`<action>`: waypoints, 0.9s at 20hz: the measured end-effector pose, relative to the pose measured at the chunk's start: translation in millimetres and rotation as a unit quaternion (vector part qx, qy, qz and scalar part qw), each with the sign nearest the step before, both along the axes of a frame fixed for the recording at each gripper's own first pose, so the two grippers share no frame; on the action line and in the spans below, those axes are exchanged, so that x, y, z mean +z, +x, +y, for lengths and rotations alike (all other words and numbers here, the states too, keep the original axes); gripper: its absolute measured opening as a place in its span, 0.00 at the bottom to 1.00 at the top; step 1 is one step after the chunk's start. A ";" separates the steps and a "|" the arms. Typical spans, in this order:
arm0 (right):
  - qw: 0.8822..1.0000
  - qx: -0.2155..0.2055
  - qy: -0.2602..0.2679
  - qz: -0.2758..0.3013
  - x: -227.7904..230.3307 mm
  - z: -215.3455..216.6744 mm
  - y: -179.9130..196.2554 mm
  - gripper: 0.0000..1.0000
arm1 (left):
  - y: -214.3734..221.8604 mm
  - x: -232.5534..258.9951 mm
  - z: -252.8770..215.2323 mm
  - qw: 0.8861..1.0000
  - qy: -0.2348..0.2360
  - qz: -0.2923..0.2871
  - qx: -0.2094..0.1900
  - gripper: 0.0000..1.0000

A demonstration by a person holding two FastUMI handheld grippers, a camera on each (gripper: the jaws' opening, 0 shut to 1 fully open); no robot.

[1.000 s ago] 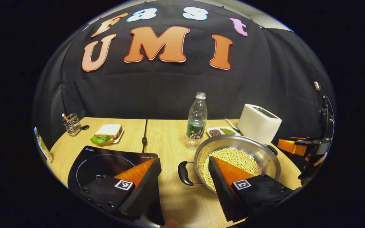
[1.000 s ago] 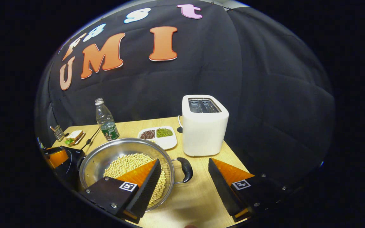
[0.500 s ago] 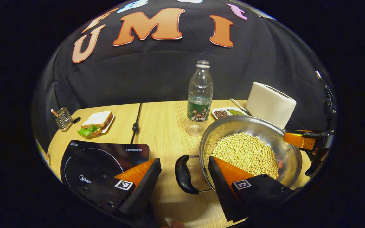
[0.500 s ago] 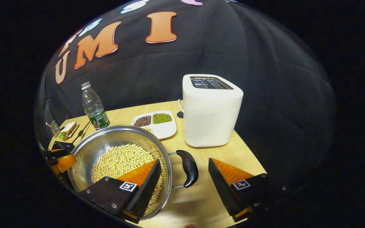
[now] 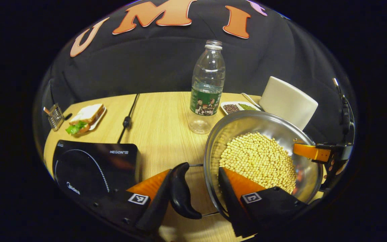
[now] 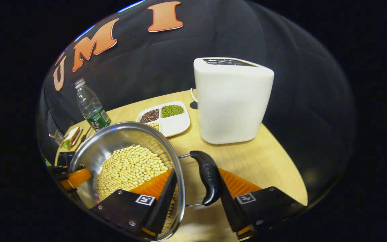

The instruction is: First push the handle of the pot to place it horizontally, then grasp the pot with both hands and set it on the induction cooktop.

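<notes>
Step in hand: the two-handed grasp of the pot (image 5: 264, 158). Both handles already lie level, so I judge the push step done.

Left tool (image 5: 193, 198): spread, straddling the pot's left handle (image 5: 180, 196). Its outer finger sits just beside or against the black grip; its inner finger reaches over the rim, above the soybeans (image 5: 257, 161). I cannot tell whether either finger actually presses. Not clamped yet.

Right tool (image 6: 198, 195): likewise spread around the right handle (image 6: 208, 176), one finger inside the rim over the beans, the other outside and behind the grip. Contact on the outer side looks close; not confirmed.

Position of the pot: on the bench (image 5: 160, 117), to the right of the induction cooktop (image 5: 92, 164) and clear of it. A water bottle (image 5: 207, 87) stands just behind the pot, the toaster (image 6: 230, 101) behind its right side, a divided dish of beans (image 6: 165, 117) between them. A sandwich plate (image 5: 86, 117) sits at the far left.

Next move, as I judge it: close both tools together so each pinches grip and rim wall, check the hold is even, then lift level and carry left onto the cooktop's ring.

Risks: the pot is well filled, so an uneven lift would spill beans; the handles may swing on their wire loops if pinched off-centre.
</notes>
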State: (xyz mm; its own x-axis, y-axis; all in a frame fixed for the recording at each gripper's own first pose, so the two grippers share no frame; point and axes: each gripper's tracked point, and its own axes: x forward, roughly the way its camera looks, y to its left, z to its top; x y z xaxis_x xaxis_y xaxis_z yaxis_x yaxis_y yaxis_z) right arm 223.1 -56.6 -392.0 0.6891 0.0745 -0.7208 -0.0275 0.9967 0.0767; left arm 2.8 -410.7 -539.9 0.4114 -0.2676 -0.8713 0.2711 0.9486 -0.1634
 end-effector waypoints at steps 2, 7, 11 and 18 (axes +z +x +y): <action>1.000 0.001 0.002 0.012 -0.6 -0.3 -7.8 0.65 | 2.4 -1.1 -0.1 1.000 0.008 0.000 -0.005 0.76; 1.000 -0.014 0.005 0.001 23.8 1.8 -28.7 0.54 | -11.0 20.4 5.8 1.000 -0.009 0.014 0.005 0.74; 0.999 -0.019 0.018 -0.038 81.3 10.3 -48.0 0.53 | 1.8 75.2 19.4 0.999 -0.018 -0.035 0.003 0.71; 0.998 -0.008 0.024 -0.065 136.1 59.2 -88.9 0.53 | -3.7 143.0 78.5 0.998 -0.021 -0.065 0.016 0.70</action>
